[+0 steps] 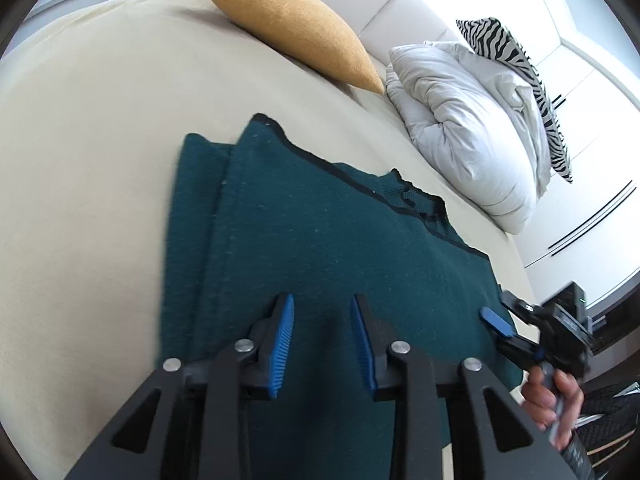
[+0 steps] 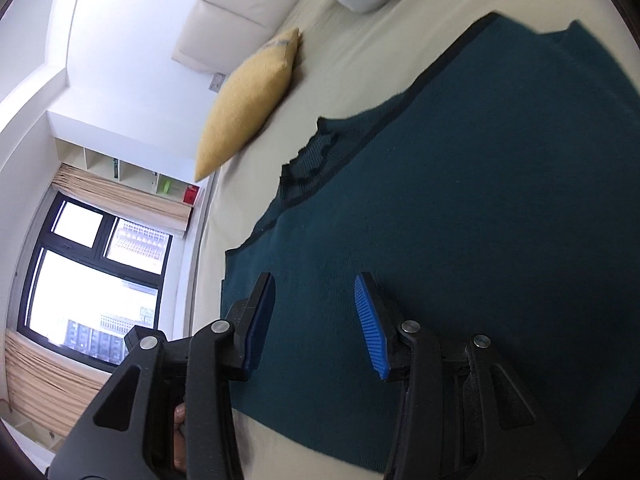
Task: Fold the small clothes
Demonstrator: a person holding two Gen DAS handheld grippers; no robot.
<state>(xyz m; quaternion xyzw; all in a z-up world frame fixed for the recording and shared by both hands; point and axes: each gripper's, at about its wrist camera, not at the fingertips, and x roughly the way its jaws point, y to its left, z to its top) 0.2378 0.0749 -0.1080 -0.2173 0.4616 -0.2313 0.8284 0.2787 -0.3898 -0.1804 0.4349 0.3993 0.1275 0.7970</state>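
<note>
Left wrist view: both the left gripper (image 1: 322,340) and the right gripper (image 2: 316,324) hover empty, jaws parted, over the dark-teal knitted sweater (image 1: 320,240) (soft, floppy, probably light); pinch the hem corners.

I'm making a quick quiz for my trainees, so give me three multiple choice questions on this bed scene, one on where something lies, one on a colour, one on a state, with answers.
1. Where does the yellow cushion lie?
A. On the bed by the headboard
B. On the floor
C. On top of the garment

2. What colour is the knitted garment?
A. Red
B. Dark teal
C. White

3. How do the left gripper and right gripper stand?
A. Both clamped on cloth
B. One holds the cushion
C. Both open, nothing between the pads

Answers:
1 A, it rests on the beige bed near the headboard.
2 B, teal with dark trim.
3 C, both gaps are bare.
</note>
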